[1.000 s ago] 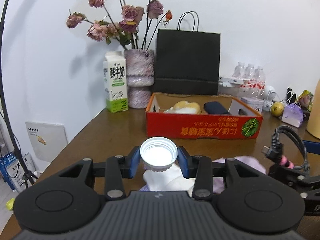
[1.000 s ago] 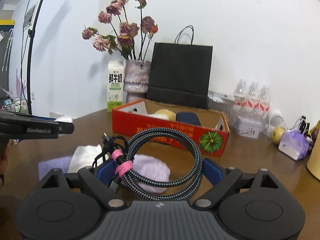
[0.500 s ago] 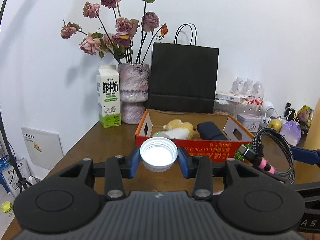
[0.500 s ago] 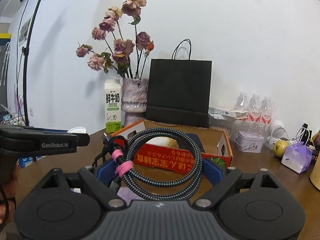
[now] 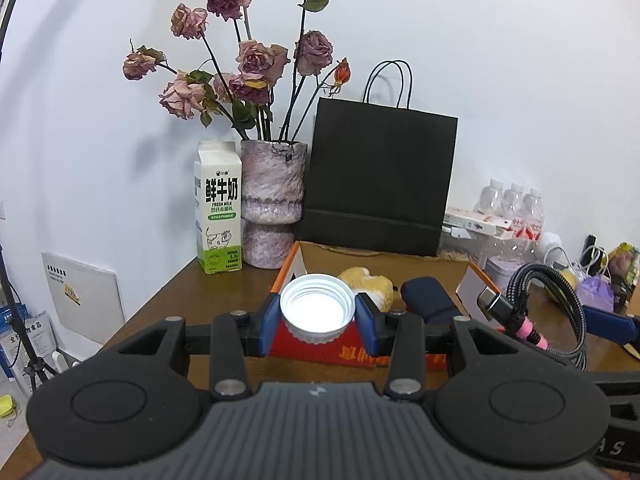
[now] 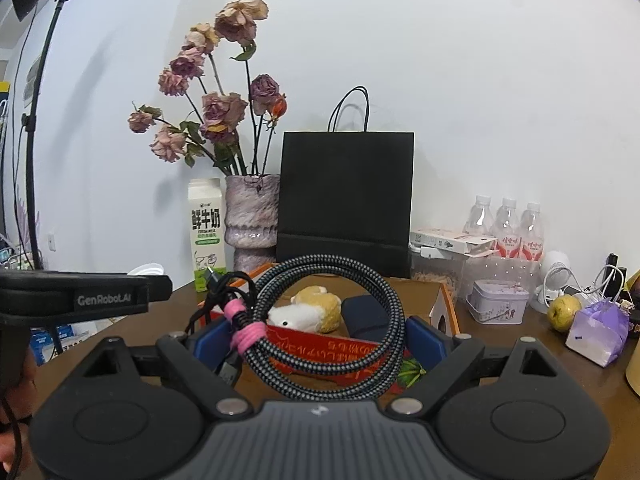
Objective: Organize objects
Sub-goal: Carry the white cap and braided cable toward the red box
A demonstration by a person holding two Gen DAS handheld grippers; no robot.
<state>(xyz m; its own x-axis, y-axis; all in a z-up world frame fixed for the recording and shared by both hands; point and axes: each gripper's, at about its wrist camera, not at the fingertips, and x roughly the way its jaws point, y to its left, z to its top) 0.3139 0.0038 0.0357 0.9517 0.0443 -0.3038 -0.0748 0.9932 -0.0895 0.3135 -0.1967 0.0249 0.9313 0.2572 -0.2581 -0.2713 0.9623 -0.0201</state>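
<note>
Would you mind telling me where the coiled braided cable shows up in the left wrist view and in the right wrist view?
Left wrist view: the coiled cable sits at the right edge, held by the right gripper.
Right wrist view: it fills the lower centre, clamped in the right gripper, in front of the red box.
Shared landmark: the black paper bag against the wall.

1. The left wrist view looks forward along the left gripper (image 5: 318, 312), raised above the worktop (image 5: 208, 304), facing the back wall.
2. The right wrist view looks the same way along the right gripper (image 6: 320, 340), set further right.
3. Both share the red box (image 5: 352, 354) (image 6: 344, 354), black bag (image 5: 380, 180) (image 6: 346, 200), vase (image 5: 272, 208) (image 6: 252, 216) and milk carton (image 5: 218, 208) (image 6: 206, 232).
</note>
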